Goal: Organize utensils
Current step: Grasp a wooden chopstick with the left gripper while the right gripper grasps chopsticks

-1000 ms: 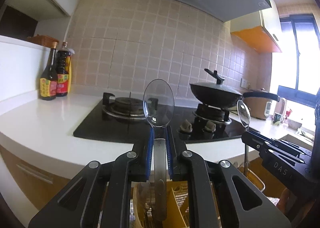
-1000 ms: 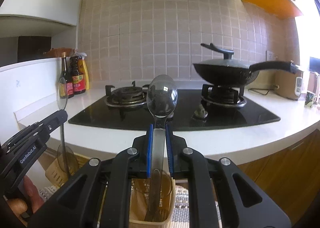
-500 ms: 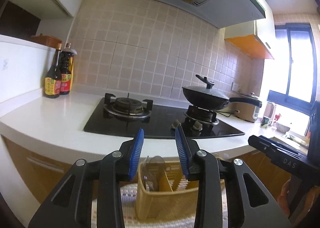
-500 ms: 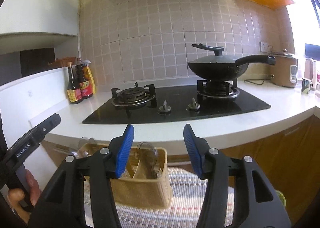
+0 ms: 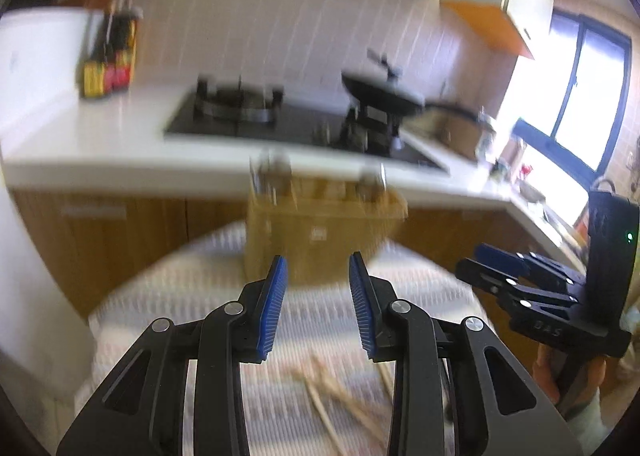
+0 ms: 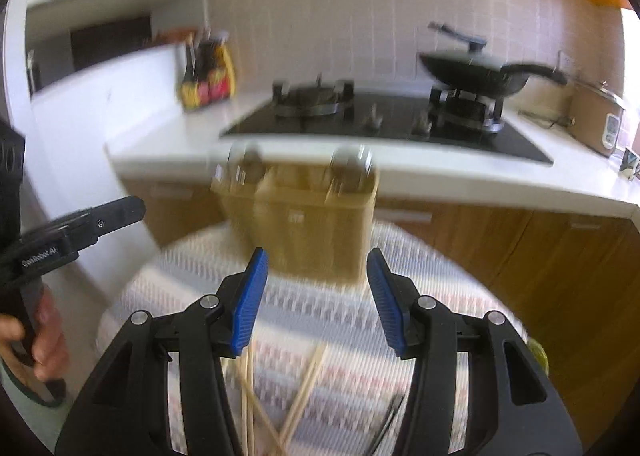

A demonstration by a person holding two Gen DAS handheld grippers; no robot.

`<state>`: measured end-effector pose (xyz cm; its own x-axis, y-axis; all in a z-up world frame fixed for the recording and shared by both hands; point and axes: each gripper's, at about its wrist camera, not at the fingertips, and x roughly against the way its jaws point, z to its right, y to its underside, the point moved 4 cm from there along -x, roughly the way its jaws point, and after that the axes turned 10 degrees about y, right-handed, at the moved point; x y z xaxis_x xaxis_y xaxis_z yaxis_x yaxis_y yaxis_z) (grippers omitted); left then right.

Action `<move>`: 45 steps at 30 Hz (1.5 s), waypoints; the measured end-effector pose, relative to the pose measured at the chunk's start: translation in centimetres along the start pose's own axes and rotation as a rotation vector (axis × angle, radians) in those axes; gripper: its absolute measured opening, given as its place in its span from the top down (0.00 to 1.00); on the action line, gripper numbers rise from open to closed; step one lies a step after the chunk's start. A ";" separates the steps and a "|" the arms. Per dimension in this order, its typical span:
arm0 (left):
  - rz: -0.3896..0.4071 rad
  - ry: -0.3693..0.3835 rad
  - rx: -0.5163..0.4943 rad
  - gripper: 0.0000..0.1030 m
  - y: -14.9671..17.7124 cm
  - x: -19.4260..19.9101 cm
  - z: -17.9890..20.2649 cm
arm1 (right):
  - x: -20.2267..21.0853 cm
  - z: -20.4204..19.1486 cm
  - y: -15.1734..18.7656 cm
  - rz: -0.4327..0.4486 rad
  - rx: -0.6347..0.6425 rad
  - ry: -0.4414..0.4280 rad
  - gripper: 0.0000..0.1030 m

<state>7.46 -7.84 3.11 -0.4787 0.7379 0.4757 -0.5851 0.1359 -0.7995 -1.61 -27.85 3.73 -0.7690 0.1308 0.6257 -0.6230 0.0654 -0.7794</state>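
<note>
A yellow utensil caddy (image 5: 320, 228) stands on a round table with a patterned cloth (image 5: 192, 296); it also shows in the right wrist view (image 6: 308, 228). Spoons (image 5: 268, 171) stick up from its left and right compartments (image 6: 348, 163). Wooden chopsticks (image 6: 304, 388) lie loose on the cloth near me, also seen blurred in the left wrist view (image 5: 336, 396). My left gripper (image 5: 318, 296) is open and empty, pulled back from the caddy. My right gripper (image 6: 316, 292) is open and empty too. Both views are motion-blurred.
Behind the table runs a white counter (image 6: 440, 171) with a black gas hob (image 6: 380, 119), a lidded wok (image 6: 476, 67), sauce bottles (image 6: 208, 75) and a rice cooker (image 6: 596, 115). Wooden cabinets (image 6: 540, 256) lie below. A dark utensil (image 6: 388, 420) lies beside the chopsticks.
One second ago each gripper held a spoon upright over the caddy. Both opened and left the spoons in it. Since then both have drawn back and tilted down, showing the table.
</note>
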 end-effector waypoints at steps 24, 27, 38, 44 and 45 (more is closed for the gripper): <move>-0.501 -0.058 0.065 0.71 14.4 -7.8 -0.7 | -5.9 -1.2 9.2 -0.441 -0.048 -0.153 0.64; -0.520 -0.077 0.042 0.71 14.9 -8.6 -0.2 | -6.5 -3.0 9.2 -0.466 0.003 -0.210 0.67; -0.473 -0.079 0.105 0.94 16.3 -8.1 -0.5 | -9.8 -8.0 9.8 -0.537 0.165 -0.228 0.85; -0.481 -0.090 0.080 0.93 16.1 -8.3 -0.2 | -9.8 -8.3 10.2 -0.514 0.193 -0.188 0.98; -0.480 -0.088 0.082 0.93 16.0 -8.4 -0.2 | -9.7 -7.9 10.2 -0.507 0.192 -0.179 0.98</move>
<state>2.27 -11.75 -13.80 -0.1938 0.5453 0.8156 -0.8009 0.3922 -0.4525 0.63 -20.61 -10.58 -0.3684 -0.0411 0.9288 -0.9226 -0.1070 -0.3707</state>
